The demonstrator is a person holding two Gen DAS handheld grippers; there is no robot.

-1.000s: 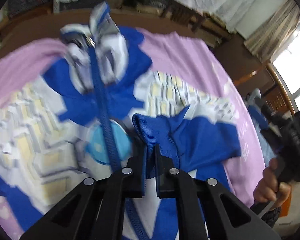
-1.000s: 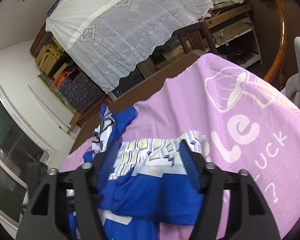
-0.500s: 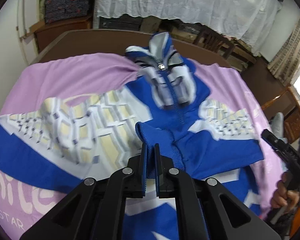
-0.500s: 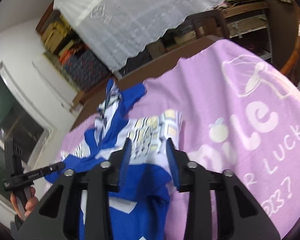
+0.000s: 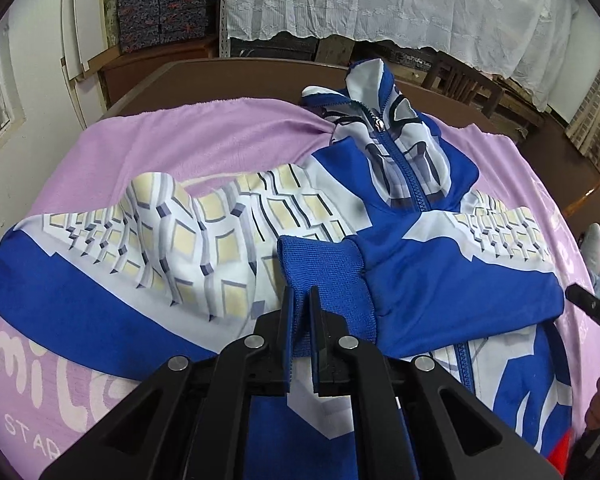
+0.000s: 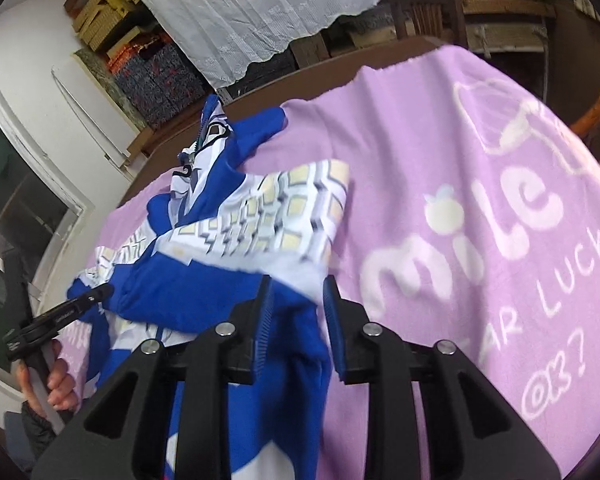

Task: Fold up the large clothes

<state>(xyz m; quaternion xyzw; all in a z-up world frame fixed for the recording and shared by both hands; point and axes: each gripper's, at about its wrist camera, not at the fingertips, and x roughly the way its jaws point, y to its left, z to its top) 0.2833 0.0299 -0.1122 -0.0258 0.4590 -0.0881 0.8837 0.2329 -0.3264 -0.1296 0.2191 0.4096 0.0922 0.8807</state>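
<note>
Jacket (image 5: pixel 380 248), blue and white, zipped, lies spread face-up on a purple blanket (image 5: pixel 204 136) over the desk (image 5: pixel 260 70), collar toward the far edge.

Left gripper (image 5: pixel 300 320): jaws clenched on the ribbed blue cuff (image 5: pixel 320 264) of one sleeve, which is drawn across the chest. Grip sits at the cuff's near edge, so little knit is held. Risk: a tug sideways could pull the cuff free and the sleeve would slump back off the body.

Right gripper (image 6: pixel 296 300): jaws have just been closing, now partly closed with blue and white cloth between them at the jacket's side. Cannot tell whether the pads press on it; view is blurred there. Risk: if they only straddle the cloth, a lift brings nothing; if they bite several layers, the fold will bunch.

Other sleeve (image 5: pixel 112 240) lies out flat toward the left edge of the desk, patterned part rumpled. Risk: creases get folded in.

Blanket is loose. Dragging the jacket could ruck it and skew the fold.
</note>
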